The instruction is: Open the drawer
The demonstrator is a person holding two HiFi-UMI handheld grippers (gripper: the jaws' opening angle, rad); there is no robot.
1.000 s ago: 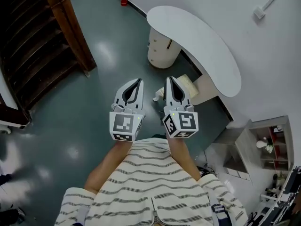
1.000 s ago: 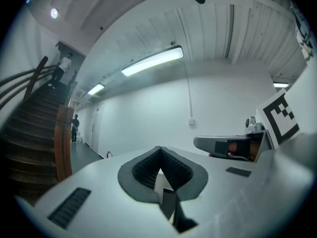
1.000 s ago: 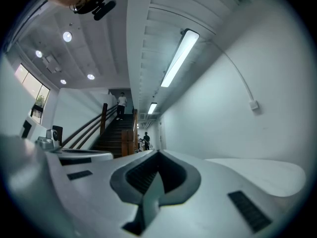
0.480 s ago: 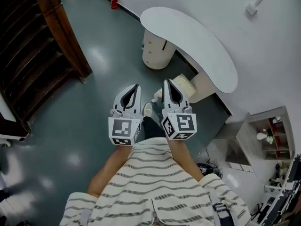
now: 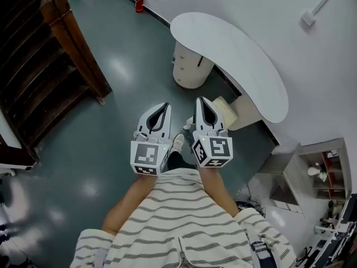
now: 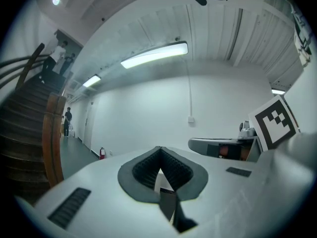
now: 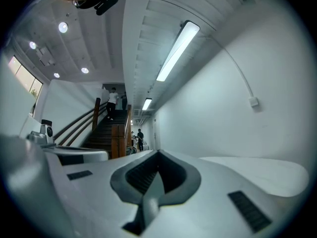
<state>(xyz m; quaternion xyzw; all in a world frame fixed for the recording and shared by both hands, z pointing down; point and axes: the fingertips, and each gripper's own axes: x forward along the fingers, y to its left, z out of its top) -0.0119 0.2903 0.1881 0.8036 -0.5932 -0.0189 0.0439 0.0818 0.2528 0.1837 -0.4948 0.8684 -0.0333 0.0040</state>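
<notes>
A cream round drawer cabinet (image 5: 191, 66) stands under the near end of a white curved desk (image 5: 240, 54); its drawers look closed. Both grippers hang level over the floor, side by side, short of the cabinet and apart from it. My left gripper (image 5: 165, 105) is shut with nothing between its jaws, which meet at the tip (image 6: 159, 150). My right gripper (image 5: 199, 100) is shut too and holds nothing (image 7: 158, 155). In the right gripper view the desk top (image 7: 257, 170) lies to the right. The cabinet is hidden in both gripper views.
A dark wooden staircase (image 5: 50, 54) with a thick newel post rises at the left. A red fire extinguisher (image 5: 139, 0) stands by the far wall. A cream box (image 5: 226, 108) sits under the desk. A shelf unit (image 5: 318, 172) is at the right. People (image 7: 111, 100) are on the stairs.
The person has stepped forward; a shoe now shows on the floor below the grippers. Both grippers sit slightly lower in the head view and stay shut.
</notes>
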